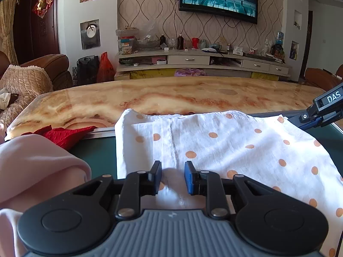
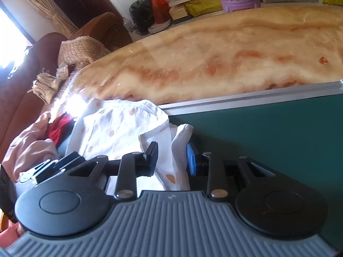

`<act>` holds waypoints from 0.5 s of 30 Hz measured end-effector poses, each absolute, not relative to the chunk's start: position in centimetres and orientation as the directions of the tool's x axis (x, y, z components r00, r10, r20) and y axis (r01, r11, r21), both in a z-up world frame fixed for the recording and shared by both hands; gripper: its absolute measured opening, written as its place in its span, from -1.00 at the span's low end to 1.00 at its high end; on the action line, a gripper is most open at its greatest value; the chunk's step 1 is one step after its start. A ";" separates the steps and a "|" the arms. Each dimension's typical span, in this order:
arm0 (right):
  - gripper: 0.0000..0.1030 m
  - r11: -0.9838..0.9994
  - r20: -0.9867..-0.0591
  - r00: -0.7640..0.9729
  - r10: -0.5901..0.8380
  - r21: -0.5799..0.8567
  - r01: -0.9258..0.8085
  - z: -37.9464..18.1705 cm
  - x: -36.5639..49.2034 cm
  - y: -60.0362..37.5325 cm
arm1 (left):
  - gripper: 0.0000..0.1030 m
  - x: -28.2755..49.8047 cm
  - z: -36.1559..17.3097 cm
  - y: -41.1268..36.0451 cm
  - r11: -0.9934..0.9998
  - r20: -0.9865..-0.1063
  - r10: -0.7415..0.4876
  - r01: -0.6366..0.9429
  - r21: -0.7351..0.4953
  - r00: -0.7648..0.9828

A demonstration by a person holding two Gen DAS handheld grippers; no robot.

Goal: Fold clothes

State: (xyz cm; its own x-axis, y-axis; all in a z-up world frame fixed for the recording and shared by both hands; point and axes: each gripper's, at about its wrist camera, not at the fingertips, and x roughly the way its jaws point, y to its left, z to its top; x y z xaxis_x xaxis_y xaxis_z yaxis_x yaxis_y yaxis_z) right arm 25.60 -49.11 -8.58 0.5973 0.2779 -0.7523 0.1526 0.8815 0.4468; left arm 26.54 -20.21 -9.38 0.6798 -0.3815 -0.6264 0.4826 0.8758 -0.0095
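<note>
White garment (image 1: 214,145) with orange polka dots, centre of the left wrist view. Red cloth (image 1: 64,136) at 9 o'clock of the garment, with a pale pink cloth (image 1: 36,167) at 8 o'clock. Dark green mat (image 2: 268,132) beneath, edged by a silver strip (image 2: 246,99). Tabletop (image 1: 171,94) at 12 o'clock: cream stone veined in orange and amber. Left gripper (image 1: 173,176): black links, blue pads, grey ribbed body. Right gripper (image 2: 171,159): likewise coloured. Wall (image 1: 150,10): beige with brown wavy lattice.
</note>
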 end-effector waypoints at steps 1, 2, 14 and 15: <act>-0.33 0.879 -0.757 0.593 0.274 0.447 0.164 -8.8 25.7 -49.2 | -0.48 26.5 -9.4 -20.2 0.876 -0.626 -0.381 0.482 -0.010 0.680; -0.34 0.871 -0.754 0.595 0.278 0.459 0.175 -9.0 25.7 -49.4 | -0.48 26.6 -9.4 -20.2 0.876 -0.626 -0.381 0.482 -0.010 0.680; -0.96 0.934 -0.715 0.687 0.129 0.321 0.158 -7.1 25.0 -48.3 | -0.47 26.6 -9.4 -19.9 0.881 -0.622 -0.386 0.471 -0.030 0.682; -0.96 0.940 -0.697 0.708 0.117 0.308 0.149 -6.4 24.8 -48.1 | -0.47 26.7 -9.3 -19.8 0.884 -0.621 -0.387 0.466 -0.038 0.682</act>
State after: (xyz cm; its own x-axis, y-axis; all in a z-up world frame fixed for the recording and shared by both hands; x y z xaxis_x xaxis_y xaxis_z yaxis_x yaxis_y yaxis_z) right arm 24.85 -48.13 -6.41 0.7075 0.1167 -0.6970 0.1488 0.9396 0.3084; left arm 26.66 -19.79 -9.35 0.6816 -0.3866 -0.6212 0.4664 0.8837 -0.0383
